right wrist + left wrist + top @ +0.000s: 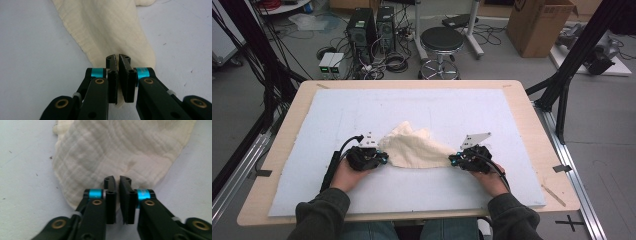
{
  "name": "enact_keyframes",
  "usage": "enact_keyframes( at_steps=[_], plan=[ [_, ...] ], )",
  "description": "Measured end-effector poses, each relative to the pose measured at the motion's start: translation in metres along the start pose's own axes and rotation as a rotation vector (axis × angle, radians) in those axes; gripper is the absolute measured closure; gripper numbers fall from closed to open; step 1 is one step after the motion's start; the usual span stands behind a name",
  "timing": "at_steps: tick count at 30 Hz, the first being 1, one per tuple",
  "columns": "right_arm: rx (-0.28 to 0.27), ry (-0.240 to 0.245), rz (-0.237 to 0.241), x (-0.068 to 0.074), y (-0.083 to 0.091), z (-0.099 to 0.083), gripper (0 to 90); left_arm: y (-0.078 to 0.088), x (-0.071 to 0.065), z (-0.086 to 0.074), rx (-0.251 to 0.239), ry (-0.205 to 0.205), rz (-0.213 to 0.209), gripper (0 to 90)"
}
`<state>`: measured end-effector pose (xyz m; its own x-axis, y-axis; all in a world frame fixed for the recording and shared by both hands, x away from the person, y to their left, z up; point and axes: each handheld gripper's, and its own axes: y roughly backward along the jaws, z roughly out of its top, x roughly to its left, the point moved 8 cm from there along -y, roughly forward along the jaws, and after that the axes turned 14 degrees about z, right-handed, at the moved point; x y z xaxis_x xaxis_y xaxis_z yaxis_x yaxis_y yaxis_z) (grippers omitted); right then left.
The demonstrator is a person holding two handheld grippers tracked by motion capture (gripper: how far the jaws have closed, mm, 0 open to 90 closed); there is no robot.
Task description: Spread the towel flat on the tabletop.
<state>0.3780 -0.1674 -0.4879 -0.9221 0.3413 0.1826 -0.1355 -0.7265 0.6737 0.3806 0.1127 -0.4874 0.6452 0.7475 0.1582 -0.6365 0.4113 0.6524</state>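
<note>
The cream cloth (414, 148) stretches left-right along the surface's near edge between both grippers, left gripper (117, 182) and right gripper (117, 60) each clamping an end.

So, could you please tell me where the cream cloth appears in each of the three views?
High view: the cloth lies at the table's middle, stretched between the left gripper and the right gripper.
Left gripper view: it spreads across the upper middle, its near edge pinched in the shut jaws.
Right gripper view: it runs as a narrowing strip from the top down into the shut jaws.
Shared landmark: the pale blue mat under the cloth.
</note>
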Motion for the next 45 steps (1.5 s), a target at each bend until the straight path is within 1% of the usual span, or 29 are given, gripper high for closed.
enact_keyframes(
  at_steps=[2, 3, 4, 5, 9, 10, 11, 13, 16, 17, 19, 21, 23, 24, 25, 26, 27, 29, 30, 31, 32, 34, 35, 38, 40, 41, 42, 44, 45],
  plan=[
    [-0.005, 0.009, 0.006, 0.002, 0.000, 0.001, 85.6, 0.005, 0.001, 0.002, -0.014, 0.003, -0.002, 86.5],
    [-0.006, 0.022, 0.006, 0.005, 0.001, 0.002, 85.7, 0.008, 0.002, 0.003, -0.018, -0.003, 0.001, 86.6],
    [-0.006, 0.022, 0.006, 0.005, 0.001, 0.002, 85.7, 0.012, 0.002, 0.004, -0.026, 0.001, 0.005, 86.6],
    [-0.013, 0.031, 0.013, 0.007, 0.002, 0.003, 85.7, 0.017, 0.003, 0.005, -0.028, -0.015, 0.008, 86.7],
    [-0.027, 0.065, 0.024, 0.019, 0.007, 0.009, 85.7, 0.036, 0.003, 0.010, -0.049, -0.046, 0.007, 86.7],
    [-0.033, 0.078, 0.026, 0.023, 0.008, 0.011, 85.8, 0.042, 0.002, 0.011, -0.058, -0.051, 0.004, 86.7],
    [-0.040, 0.091, 0.032, 0.031, 0.012, 0.014, 85.9, 0.046, 0.000, 0.011, -0.058, -0.060, -0.003, 86.7],
    [-0.042, 0.099, 0.032, 0.033, 0.014, 0.014, 85.9, 0.053, -0.004, 0.009, -0.051, -0.086, -0.011, 86.7],
    [-0.053, 0.122, 0.039, 0.047, 0.020, 0.015, 85.9, 0.064, -0.011, 0.003, -0.052, -0.101, -0.021, 86.6],
    [-0.054, 0.127, 0.035, 0.051, 0.022, 0.014, 85.9, 0.067, -0.013, 0.002, -0.065, -0.092, -0.021, 86.5],
    [-0.063, 0.138, 0.045, 0.061, 0.026, 0.014, 86.0, 0.075, -0.017, 0.000, -0.090, -0.083, -0.033, 86.6],
    [-0.059, 0.145, 0.053, 0.071, 0.029, 0.013, 86.0, 0.082, -0.022, -0.001, -0.105, -0.077, -0.053, 86.6],
    [-0.059, 0.167, 0.061, 0.080, 0.031, 0.012, 85.8, 0.086, -0.027, -0.005, -0.103, -0.097, -0.067, 86.0],
    [-0.060, 0.167, 0.066, 0.083, 0.031, 0.012, 85.1, 0.088, -0.029, -0.006, -0.101, -0.111, -0.077, 83.9],
    [-0.065, 0.169, 0.080, 0.087, 0.031, 0.012, 80.5, 0.088, -0.029, -0.008, -0.100, -0.111, -0.077, 77.9],
    [-0.069, 0.165, 0.093, 0.090, 0.031, 0.013, 77.5, 0.089, -0.028, -0.008, -0.102, -0.103, -0.076, 71.1],
    [-0.071, 0.174, 0.104, 0.092, 0.031, 0.014, 76.8, 0.089, -0.027, -0.008, -0.106, -0.092, -0.079, 68.6],
    [-0.076, 0.183, 0.108, 0.095, 0.031, 0.017, 73.9, 0.089, -0.023, -0.008, -0.116, -0.066, -0.077, 66.2],
    [-0.075, 0.183, 0.108, 0.095, 0.031, 0.018, 72.5, 0.087, -0.021, -0.009, -0.117, -0.054, -0.069, 65.4],
    [-0.078, 0.181, 0.113, 0.095, 0.031, 0.021, 72.1, 0.085, -0.018, -0.009, -0.117, -0.056, -0.062, 65.5],
    [-0.080, 0.186, 0.111, 0.093, 0.029, 0.024, 71.4, 0.082, -0.017, -0.009, -0.113, -0.046, -0.061, 65.5],
    [-0.074, 0.181, 0.104, 0.086, 0.025, 0.028, 70.4, 0.074, -0.015, -0.011, -0.108, -0.047, -0.049, 65.5],
    [-0.069, 0.179, 0.100, 0.081, 0.023, 0.030, 69.4, 0.069, -0.014, -0.012, -0.099, -0.040, -0.048, 65.0],
    [-0.045, 0.160, 0.079, 0.063, 0.010, 0.032, 66.2, 0.055, -0.014, -0.016, -0.058, -0.046, -0.038, 62.1],
    [-0.032, 0.143, 0.071, 0.052, 0.001, 0.031, 65.3, 0.048, -0.015, -0.021, -0.042, -0.032, -0.045, 60.6],
    [-0.019, 0.129, 0.066, 0.048, -0.002, 0.030, 65.0, 0.045, -0.016, -0.024, -0.025, -0.043, -0.049, 60.3],
    [-0.011, 0.126, 0.064, 0.044, -0.006, 0.030, 64.9, 0.042, -0.017, -0.027, -0.010, -0.053, -0.050, 60.3],
    [0.012, 0.114, 0.074, 0.039, -0.014, 0.027, 65.0, 0.034, -0.019, -0.033, 0.019, -0.072, -0.044, 61.3],
    [0.028, 0.112, 0.068, 0.036, -0.018, 0.025, 66.1, 0.034, -0.019, -0.032, 0.003, -0.066, -0.041, 62.4]
  ],
)
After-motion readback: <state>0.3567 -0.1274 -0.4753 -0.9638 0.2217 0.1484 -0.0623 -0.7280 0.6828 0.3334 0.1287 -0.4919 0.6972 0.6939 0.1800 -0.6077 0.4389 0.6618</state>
